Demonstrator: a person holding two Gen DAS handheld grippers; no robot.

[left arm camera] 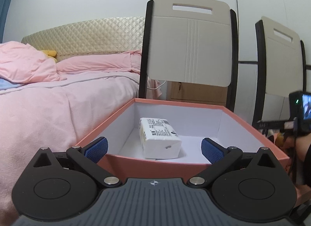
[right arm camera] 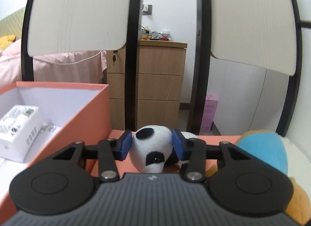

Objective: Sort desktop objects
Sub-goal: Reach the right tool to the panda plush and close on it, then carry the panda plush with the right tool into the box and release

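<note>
An open salmon-pink box (left arm camera: 175, 164) with white inside holds a white tissue pack (left arm camera: 159, 138). My left gripper (left arm camera: 154, 149) is open and empty, hovering at the box's near rim with the pack ahead between its fingers. In the right wrist view the box (right arm camera: 77, 117) and the pack (right arm camera: 19, 123) are at the left. My right gripper (right arm camera: 152, 145) is shut on a black-and-white panda plush (right arm camera: 149, 148), its blue pads pressing both sides of the head, just above the pink tabletop (right arm camera: 211, 140).
A blue-and-orange plush (right arm camera: 268, 148) lies right of the panda. Two folding chairs (left arm camera: 189, 49) stand behind the table. A pink bed (left arm camera: 58, 99) is at the left, a wooden drawer unit (right arm camera: 155, 89) behind. The right gripper's camera (left arm camera: 299, 109) shows at the right edge.
</note>
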